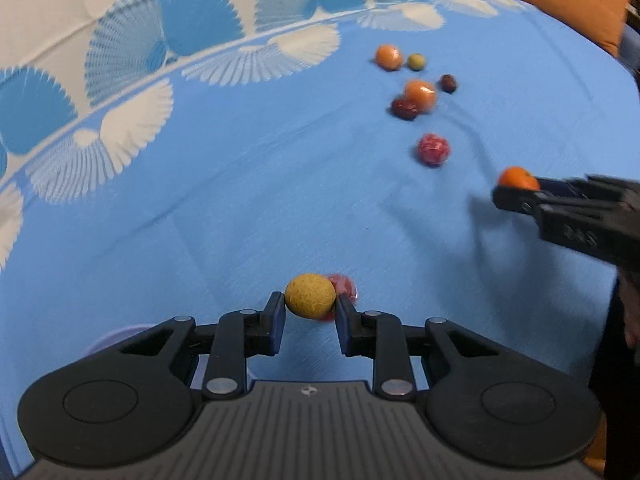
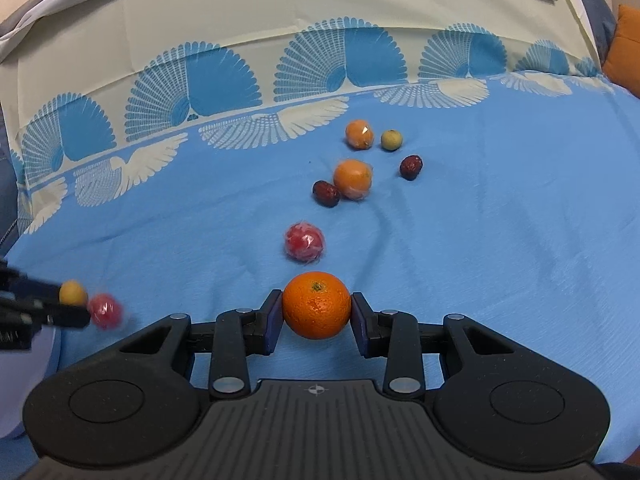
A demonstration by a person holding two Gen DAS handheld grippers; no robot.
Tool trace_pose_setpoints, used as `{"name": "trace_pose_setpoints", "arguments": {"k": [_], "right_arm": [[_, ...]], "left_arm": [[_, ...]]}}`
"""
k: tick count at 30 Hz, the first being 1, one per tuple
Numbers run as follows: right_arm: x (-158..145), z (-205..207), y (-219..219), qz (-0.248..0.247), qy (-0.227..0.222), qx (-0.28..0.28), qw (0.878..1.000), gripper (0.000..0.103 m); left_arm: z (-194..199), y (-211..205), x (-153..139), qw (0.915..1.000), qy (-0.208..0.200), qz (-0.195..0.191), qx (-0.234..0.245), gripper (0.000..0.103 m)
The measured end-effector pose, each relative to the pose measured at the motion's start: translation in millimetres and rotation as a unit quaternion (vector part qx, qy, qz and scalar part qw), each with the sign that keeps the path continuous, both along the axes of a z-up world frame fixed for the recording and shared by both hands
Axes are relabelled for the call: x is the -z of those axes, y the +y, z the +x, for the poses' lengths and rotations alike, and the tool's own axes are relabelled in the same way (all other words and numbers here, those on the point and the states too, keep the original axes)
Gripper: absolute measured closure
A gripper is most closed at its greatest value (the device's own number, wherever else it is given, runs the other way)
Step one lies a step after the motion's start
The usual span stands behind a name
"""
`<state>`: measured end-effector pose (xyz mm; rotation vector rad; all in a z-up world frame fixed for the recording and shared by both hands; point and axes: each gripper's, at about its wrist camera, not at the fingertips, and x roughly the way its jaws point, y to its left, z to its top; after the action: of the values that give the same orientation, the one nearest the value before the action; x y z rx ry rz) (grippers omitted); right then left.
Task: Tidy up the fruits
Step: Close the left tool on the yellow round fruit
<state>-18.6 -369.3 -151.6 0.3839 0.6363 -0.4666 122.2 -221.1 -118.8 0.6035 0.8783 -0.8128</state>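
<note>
Left gripper (image 1: 310, 307) pinches a yellow fruit (image 1: 310, 295) (wrapped red one (image 1: 343, 286) apparently behind); right gripper (image 2: 317, 318) clamps an orange (image 2: 317, 305).

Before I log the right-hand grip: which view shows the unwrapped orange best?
Right wrist view: the orange sits large and sharp, pinched between the right gripper pads. The left wrist view shows it small, blurred, near the frame's edge.
</note>
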Motion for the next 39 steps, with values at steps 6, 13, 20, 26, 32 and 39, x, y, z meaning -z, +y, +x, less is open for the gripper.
{"name": "trace_pose_setpoints", "arguments": {"k": [6,13,20,26,32,39], "right_arm": [[-3,-5,9,-0.012,-0.011,-0.007,1.000,0.066],[7,2,-5,0.029,0.001,0.002,1.000,0.065],[10,3,-4,0.045,-0.006,-0.007,0.999,0.066],[12,1,-11,0.057,-0.010,0.006,0.998,0.065],[15,4,-13,0.067,-0.007,0.006,0.998,0.065],[16,4,-15,0.075,-0.006,0.010,0.997,0.065]], "left_arm": [[3,-26,-11,0.9989,-0.006,-0.047,-0.001,0.073],[-11,-20,35,0.9970,-0.035,0.058,0.039,0.036],[5,-27,35,0.9950,-0.067,0.061,0.044,0.022],[41,-18,26,0.9984,-0.033,0.035,-0.031,0.022],[72,4,26,0.9981,-0.008,0.061,-0.004,0.022],[103,19,21,0.9985,0.021,0.046,-0.023,0.022]]}}
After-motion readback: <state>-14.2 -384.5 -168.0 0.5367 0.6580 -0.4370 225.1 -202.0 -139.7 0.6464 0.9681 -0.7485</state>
